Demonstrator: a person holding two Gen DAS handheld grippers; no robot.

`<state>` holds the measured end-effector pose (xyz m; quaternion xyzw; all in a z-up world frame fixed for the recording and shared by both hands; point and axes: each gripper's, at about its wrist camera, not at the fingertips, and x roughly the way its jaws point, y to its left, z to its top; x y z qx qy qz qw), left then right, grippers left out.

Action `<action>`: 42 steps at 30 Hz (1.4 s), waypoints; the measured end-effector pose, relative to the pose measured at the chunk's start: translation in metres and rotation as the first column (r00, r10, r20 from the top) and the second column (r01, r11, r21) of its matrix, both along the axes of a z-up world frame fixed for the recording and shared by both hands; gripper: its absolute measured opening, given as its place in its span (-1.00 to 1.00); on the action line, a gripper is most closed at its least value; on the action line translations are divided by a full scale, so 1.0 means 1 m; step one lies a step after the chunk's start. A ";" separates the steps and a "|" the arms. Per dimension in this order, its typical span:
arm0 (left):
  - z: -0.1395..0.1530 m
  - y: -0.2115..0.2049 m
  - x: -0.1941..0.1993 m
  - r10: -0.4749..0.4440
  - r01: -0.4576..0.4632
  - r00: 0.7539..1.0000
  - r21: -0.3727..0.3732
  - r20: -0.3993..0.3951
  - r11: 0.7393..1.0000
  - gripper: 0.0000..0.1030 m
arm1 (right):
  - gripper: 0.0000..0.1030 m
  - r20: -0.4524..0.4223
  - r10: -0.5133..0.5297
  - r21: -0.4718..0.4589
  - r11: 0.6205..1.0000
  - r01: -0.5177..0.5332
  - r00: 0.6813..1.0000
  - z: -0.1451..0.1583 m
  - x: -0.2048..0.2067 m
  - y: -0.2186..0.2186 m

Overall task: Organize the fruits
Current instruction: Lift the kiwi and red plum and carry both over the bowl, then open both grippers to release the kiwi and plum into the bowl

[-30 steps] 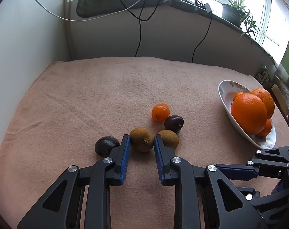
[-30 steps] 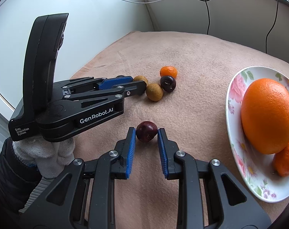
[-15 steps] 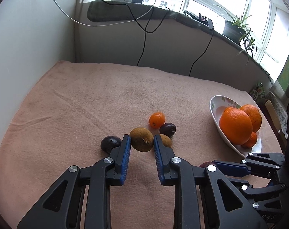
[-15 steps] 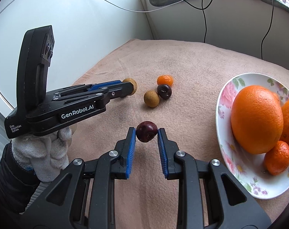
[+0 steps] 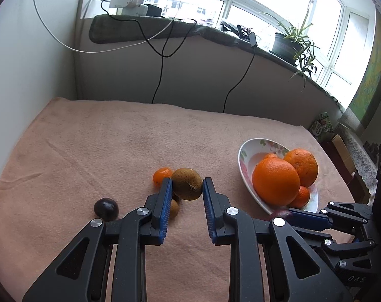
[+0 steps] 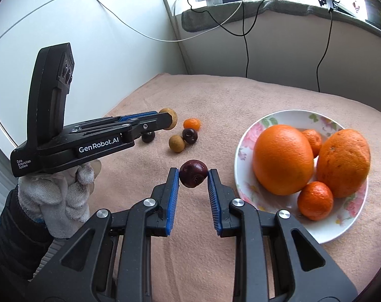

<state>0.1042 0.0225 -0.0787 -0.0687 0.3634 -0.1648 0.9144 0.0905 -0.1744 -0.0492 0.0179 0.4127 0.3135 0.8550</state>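
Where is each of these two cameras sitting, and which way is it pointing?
Left wrist view: rides the left tool, looking down its fingers at a held brown fruit, window beyond; right tool at the edge.
Right wrist view: rides the right tool, gripping a dark red fruit; shows the gloved hand holding the left tool.
Shared: flowered bowl, loose fruit on the pink cloth.

Home room; potted plant (image 5: 288,44) on windowsill (image 5: 215,34); floral bowl (image 6: 271,123); blanket-covered table (image 5: 114,136)

The left gripper (image 5: 187,188) angles downward above the cloth, its blue pads clamped on a brown fruit (image 5: 186,183). A white-gloved hand (image 6: 62,193) grips its handle. The right gripper (image 6: 193,177), nearer and to the right, pinches a dark red fruit (image 6: 193,177).
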 end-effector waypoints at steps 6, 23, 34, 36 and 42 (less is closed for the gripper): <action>0.004 -0.020 0.008 -0.035 0.035 0.999 -0.004 0.006 0.999 -0.55 | -0.52 0.008 -0.054 0.003 0.999 0.054 0.999 0.005 -0.003 -0.024; 0.009 -0.072 0.034 -0.132 0.132 0.991 -0.005 0.008 0.991 -0.55 | -0.52 -0.006 -0.138 -0.006 0.990 0.138 0.990 -0.005 -0.001 -0.063; 0.010 -0.100 0.048 -0.176 0.176 0.984 0.005 0.002 0.984 -0.55 | -0.52 -0.017 -0.143 -0.001 0.990 0.143 0.990 -0.009 0.000 -0.070; 0.010 -0.103 0.050 -0.180 0.180 0.984 0.009 0.001 0.984 -0.55 | -0.52 -0.021 -0.141 -0.003 0.990 0.141 0.990 -0.010 0.002 -0.069; 0.010 -0.112 0.053 -0.195 0.195 0.981 0.021 0.000 0.981 -0.55 | -0.52 -0.019 -0.140 -0.003 0.990 0.140 0.990 -0.011 0.003 -0.069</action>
